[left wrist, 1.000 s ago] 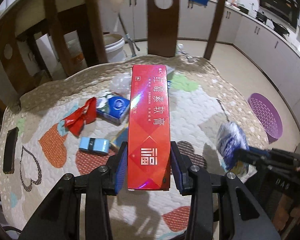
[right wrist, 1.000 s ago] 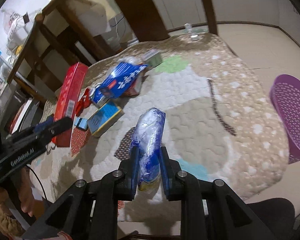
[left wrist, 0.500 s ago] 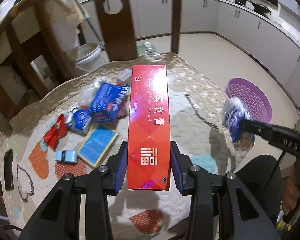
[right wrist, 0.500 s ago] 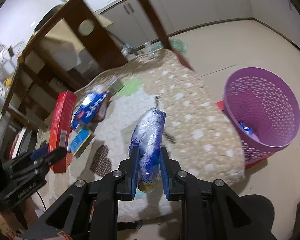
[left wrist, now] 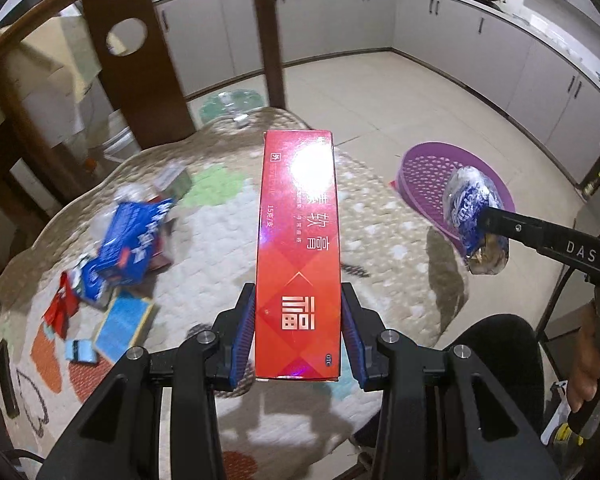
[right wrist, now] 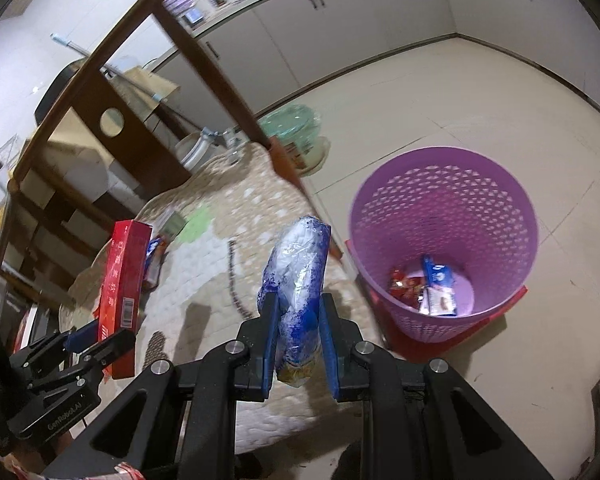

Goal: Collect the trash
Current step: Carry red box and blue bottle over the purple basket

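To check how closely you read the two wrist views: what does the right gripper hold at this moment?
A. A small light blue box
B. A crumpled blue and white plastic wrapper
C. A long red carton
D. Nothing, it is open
B: the right gripper is shut on the crumpled blue and white plastic wrapper, beside the purple basket; the red carton sits in the left gripper.

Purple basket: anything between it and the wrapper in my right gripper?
Nothing visible. The wrapper hangs over the table edge, with open air between it and the purple basket, whose mouth is open and bottom holds only a few scraps.
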`<control>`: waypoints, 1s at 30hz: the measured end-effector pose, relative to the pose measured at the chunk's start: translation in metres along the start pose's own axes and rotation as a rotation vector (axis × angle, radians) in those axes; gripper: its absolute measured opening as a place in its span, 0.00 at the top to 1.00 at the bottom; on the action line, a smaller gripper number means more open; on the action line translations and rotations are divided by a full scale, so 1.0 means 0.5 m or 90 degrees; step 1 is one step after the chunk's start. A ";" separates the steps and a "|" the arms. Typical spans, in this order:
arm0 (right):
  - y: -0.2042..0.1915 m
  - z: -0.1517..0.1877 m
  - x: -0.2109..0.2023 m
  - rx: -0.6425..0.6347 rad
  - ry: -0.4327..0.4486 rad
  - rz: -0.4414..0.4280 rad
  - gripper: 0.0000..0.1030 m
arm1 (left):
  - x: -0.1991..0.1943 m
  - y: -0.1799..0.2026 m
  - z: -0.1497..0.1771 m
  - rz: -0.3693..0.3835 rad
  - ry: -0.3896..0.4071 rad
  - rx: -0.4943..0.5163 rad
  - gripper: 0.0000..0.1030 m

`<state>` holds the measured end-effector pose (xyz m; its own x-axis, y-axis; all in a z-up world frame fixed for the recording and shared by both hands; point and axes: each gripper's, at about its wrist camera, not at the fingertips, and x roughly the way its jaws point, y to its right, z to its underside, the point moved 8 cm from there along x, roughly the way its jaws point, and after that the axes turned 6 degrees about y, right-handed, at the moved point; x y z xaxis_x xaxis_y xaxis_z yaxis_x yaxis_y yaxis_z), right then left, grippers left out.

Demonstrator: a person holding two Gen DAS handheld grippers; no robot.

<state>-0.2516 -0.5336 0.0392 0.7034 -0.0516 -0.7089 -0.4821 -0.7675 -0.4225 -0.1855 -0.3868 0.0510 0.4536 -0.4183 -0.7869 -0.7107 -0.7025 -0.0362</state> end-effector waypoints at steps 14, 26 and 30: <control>0.137 -0.055 -0.019 0.054 0.036 0.047 0.79 | 0.066 0.116 -0.051 0.031 0.002 0.059 0.62; 0.234 -0.086 0.010 0.086 0.045 0.058 0.79 | 0.143 0.231 -0.121 0.064 0.001 0.097 0.62; 0.261 -0.095 0.022 0.091 0.048 0.063 0.79 | 0.172 0.262 -0.130 0.079 -0.012 0.098 0.62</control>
<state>-0.2820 -0.6650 0.0032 0.6831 -0.1745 -0.7092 -0.6167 -0.6580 -0.4321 -0.2047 -0.5522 0.0187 0.3483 -0.4849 -0.8022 -0.8352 -0.5491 -0.0308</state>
